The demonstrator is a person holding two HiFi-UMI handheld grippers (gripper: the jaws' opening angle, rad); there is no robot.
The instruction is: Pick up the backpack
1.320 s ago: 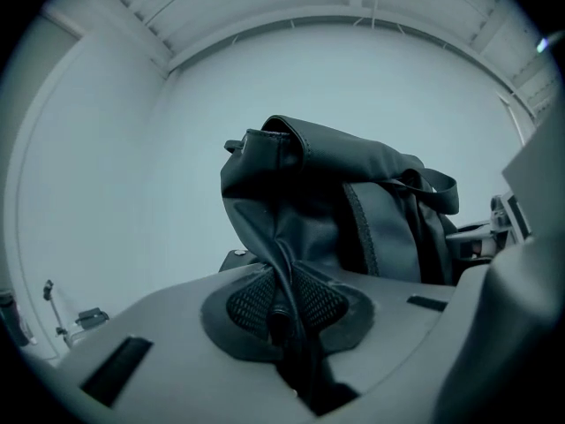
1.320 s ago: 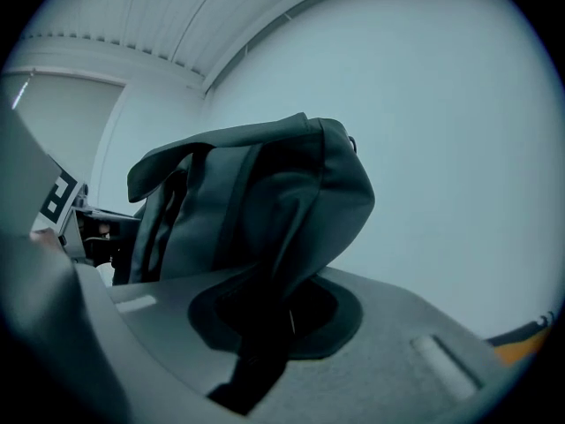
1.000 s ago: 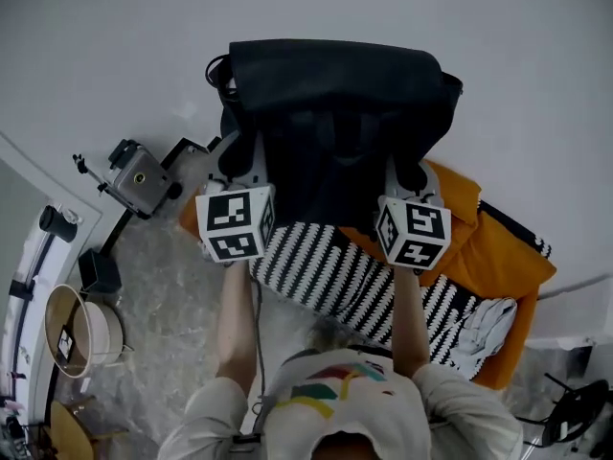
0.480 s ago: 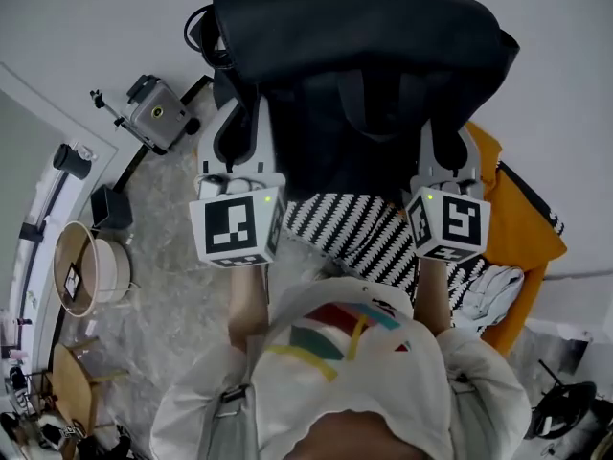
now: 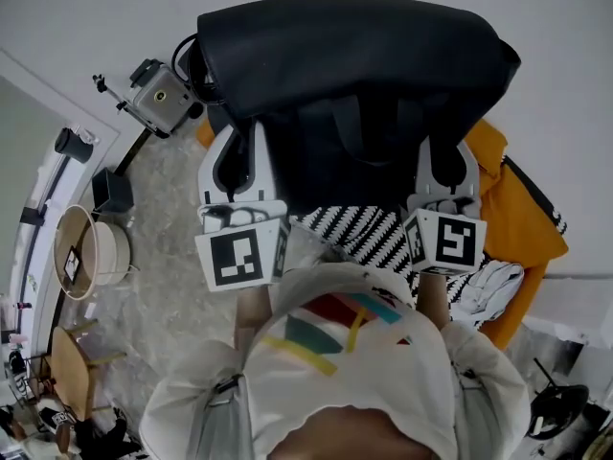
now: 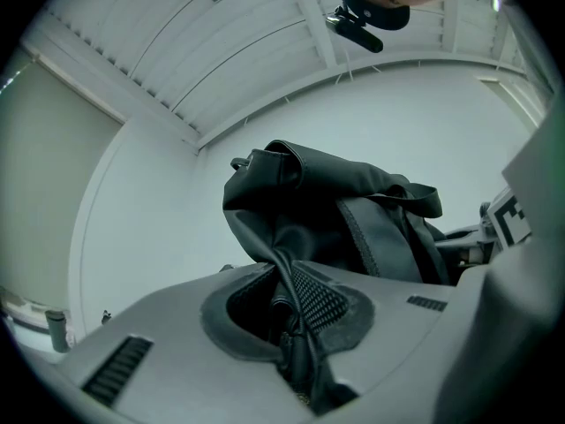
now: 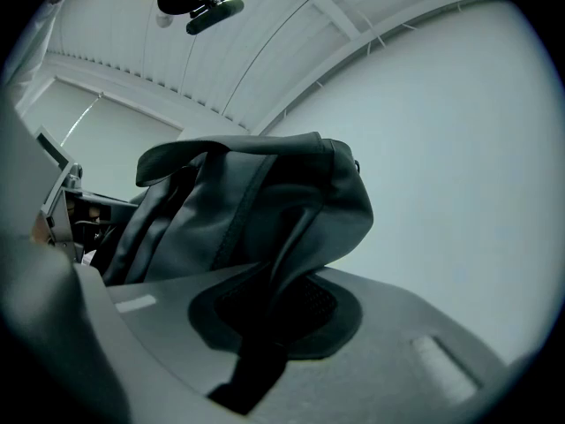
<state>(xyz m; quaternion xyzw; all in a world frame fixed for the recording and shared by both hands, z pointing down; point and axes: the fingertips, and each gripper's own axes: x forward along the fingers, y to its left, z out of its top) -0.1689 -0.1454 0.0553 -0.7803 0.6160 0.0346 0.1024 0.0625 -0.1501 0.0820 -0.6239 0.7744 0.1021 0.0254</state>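
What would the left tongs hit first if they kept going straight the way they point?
The black backpack: the left tongs are clamped on a fold of it, so its bulk lies directly ahead. Behind it only a white wall shows; how far is unclear.

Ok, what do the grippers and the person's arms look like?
The left gripper and right gripper are alike: pale grey plastic bodies with two broad flat fingers and dark padded insides. Each carries a white cube printed with black square markers. The person wears a light shirt with coloured stripes on the chest; its sleeves cover the upper arms.
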